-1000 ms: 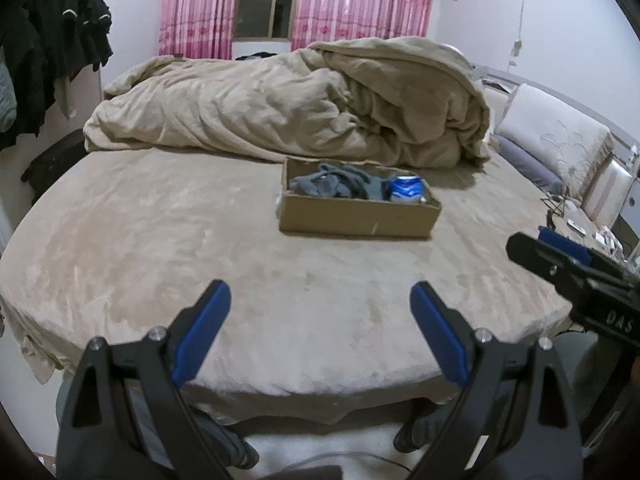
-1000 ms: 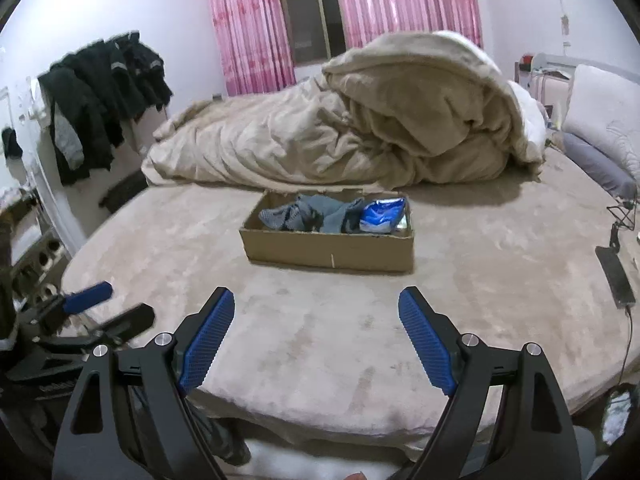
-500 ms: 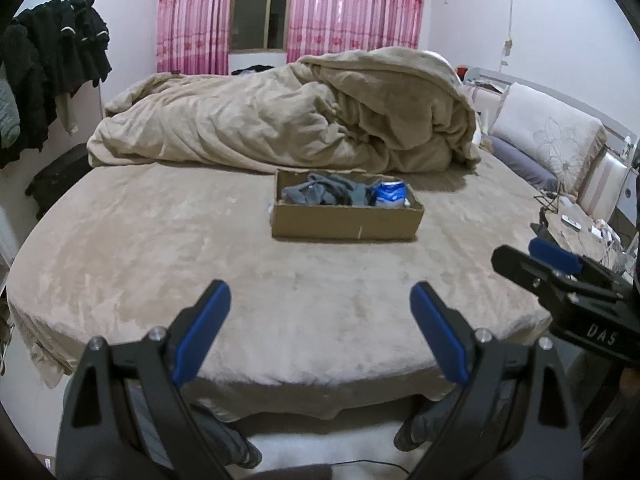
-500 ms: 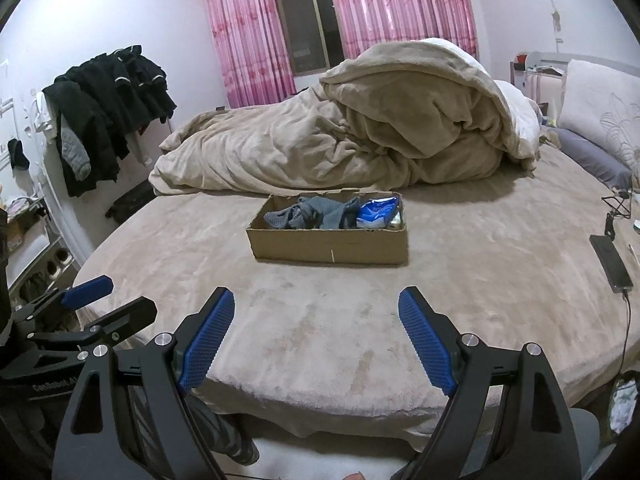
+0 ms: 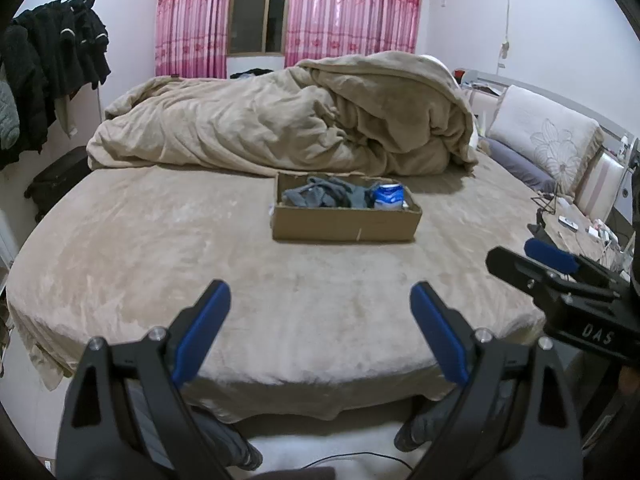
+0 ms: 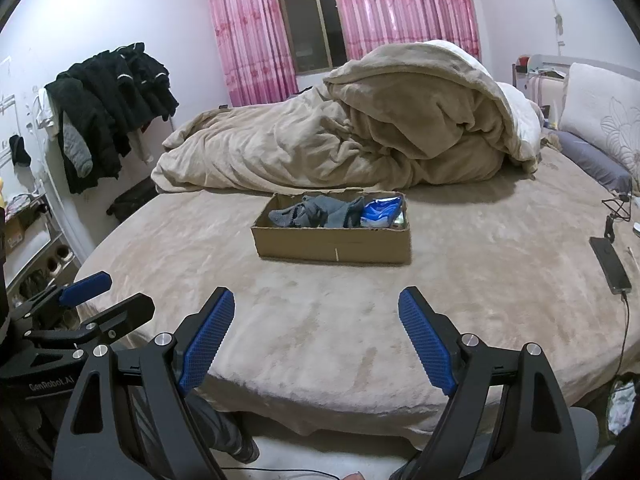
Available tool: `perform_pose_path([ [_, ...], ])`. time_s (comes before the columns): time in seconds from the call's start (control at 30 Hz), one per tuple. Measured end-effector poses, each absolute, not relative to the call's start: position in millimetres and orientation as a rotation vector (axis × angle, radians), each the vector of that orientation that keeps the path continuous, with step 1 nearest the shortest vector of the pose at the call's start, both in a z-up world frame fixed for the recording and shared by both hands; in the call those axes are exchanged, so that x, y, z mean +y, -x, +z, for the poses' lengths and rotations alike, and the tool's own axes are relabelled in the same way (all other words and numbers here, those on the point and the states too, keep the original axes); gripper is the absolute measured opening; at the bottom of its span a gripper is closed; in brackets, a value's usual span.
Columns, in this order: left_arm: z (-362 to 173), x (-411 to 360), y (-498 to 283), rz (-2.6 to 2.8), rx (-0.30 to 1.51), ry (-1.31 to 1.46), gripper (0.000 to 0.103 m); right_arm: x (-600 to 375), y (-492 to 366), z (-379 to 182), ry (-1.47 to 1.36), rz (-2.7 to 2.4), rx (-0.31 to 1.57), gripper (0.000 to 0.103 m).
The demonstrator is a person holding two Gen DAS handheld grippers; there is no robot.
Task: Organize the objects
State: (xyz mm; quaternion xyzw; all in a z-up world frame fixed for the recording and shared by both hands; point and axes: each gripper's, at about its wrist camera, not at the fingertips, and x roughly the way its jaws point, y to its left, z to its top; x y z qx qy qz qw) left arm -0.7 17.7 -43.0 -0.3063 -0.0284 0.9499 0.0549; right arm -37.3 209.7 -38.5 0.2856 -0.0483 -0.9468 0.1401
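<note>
Beige plush bed (image 5: 168,264): a round mattress under a tan fleece cover fills most of both wrist views; its near edge curves just below the grippers.
Duvet (image 5: 304,120): same tan fleece, heaped in a crumpled mound across the far half of the bed, highest toward the right.
Curtains (image 6: 380,4): pink and patterned, hanging on either side of a dark window on the far wall.
Dark clothes (image 6: 108,100): black jackets bunched on a rack against the left wall.
Pillow (image 5: 548,136): pale with a flower outline, propped at the headboard on the right.
Cardboard box (image 5: 346,226): shallow and open-topped, resting on the bed cover near the middle, just in front of the duvet and well apart from both grippers.
Grey garment (image 5: 320,196): crumpled inside the box, filling its left and middle part.
Blue-and-white packet (image 6: 380,210): inside the box at its right end, touching the grey garment.
Phone (image 6: 610,260): dark, lying flat near the bed's right edge with a cable attached.
Left gripper (image 5: 320,320): blue pads spread wide, nothing between them, held over the near edge of the bed.
Right gripper (image 6: 316,326): blue pads likewise spread wide and empty, alongside the left one, pointing toward the box.
</note>
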Motion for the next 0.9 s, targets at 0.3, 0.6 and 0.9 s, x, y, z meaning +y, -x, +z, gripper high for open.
perform_pose_path([
  [0.3, -44.0, 14.9, 4.6, 2.878, -0.08, 0.926, 0.093, 205.8, 40.5, -41.2, -0.841, -2.73, -0.13, 0.087],
  [0.6, -44.4, 10.1, 9.1, 2.886, -0.109, 0.934, 0.093, 205.8, 42.9, -44.6, -0.851, -2.725, -0.133, 0.087],
  [0.9, -44.8, 9.1, 10.0, 2.883, -0.099, 0.929, 0.093, 205.6, 45.5, -46.9, -0.857, -2.722, -0.135, 0.087],
])
